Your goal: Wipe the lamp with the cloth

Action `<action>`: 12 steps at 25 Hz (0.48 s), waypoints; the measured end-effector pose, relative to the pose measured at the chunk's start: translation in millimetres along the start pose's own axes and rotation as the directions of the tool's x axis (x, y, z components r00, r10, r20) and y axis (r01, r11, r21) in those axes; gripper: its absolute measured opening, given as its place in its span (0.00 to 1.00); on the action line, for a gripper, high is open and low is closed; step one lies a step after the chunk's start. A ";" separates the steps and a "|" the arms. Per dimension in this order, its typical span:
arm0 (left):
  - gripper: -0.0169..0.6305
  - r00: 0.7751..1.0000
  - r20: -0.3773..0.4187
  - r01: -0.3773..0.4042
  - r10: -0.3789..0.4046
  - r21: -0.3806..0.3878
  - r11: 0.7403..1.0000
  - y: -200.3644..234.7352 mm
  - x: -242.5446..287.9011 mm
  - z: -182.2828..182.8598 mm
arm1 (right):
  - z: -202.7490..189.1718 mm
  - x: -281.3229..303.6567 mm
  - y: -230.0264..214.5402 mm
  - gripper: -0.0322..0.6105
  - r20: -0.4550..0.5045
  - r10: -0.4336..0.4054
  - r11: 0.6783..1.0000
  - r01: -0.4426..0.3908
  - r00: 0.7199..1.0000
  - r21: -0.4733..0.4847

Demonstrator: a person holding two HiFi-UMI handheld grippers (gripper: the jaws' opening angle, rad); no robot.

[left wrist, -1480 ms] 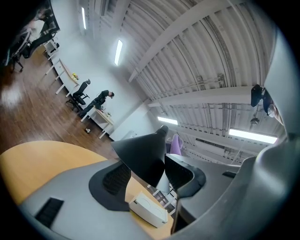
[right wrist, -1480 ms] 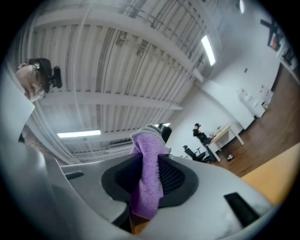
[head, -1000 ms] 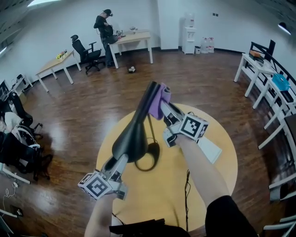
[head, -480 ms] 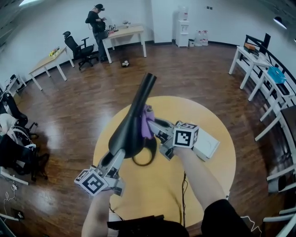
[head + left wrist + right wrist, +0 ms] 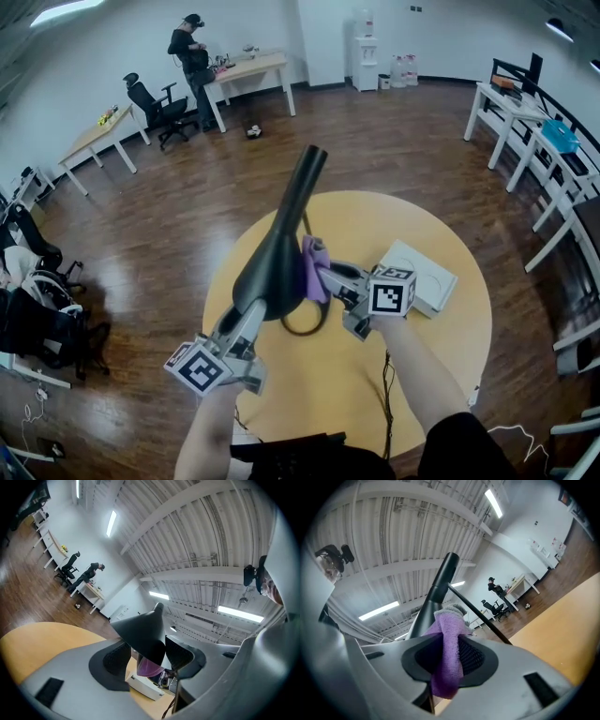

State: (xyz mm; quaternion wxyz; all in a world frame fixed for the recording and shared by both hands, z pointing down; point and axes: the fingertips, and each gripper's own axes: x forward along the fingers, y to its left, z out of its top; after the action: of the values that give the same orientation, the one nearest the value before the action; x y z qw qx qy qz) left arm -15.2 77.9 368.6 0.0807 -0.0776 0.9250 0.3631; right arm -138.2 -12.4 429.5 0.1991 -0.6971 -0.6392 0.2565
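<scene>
The left gripper (image 5: 246, 317) grips the black cone-shaped lamp (image 5: 277, 251) by its wide end, jaws just eased wider. The right gripper (image 5: 328, 277), clamped on the purple terry cloth (image 5: 313, 268), presses it against the lamp's right side, above the round yellow wooden table (image 5: 441, 347), its edges well apart.

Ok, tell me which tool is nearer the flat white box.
Right. The right tool, gripping the purple cloth, is just left of the flat white box; the left tool, jaws just opening around the black lamp, is farther left.
</scene>
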 end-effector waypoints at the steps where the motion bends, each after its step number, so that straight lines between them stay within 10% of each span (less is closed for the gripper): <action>1: 0.37 1.000 0.004 0.002 -0.002 -0.001 1.000 0.9 -0.1 2.4 | -3.0 -0.9 1.2 0.19 -0.001 0.001 1.000 -0.001 1.000 0.000; 6: 0.37 1.000 0.028 -0.014 0.014 0.002 1.000 9.4 -3.4 17.2 | -22.6 -2.8 9.2 0.19 -0.048 0.015 0.999 -0.016 0.999 -0.031; 12: 0.38 1.000 0.013 -0.019 0.019 -0.006 1.000 15.5 -4.2 20.0 | 41.8 -15.2 16.5 0.19 0.087 -0.121 0.927 0.144 0.989 -0.346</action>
State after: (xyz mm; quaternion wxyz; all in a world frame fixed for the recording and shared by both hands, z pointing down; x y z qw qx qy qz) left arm -12.4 103.2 365.3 0.0828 -0.0665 0.9240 0.3673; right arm -151.6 -31.4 388.1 0.0677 -0.6681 -0.7264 0.1464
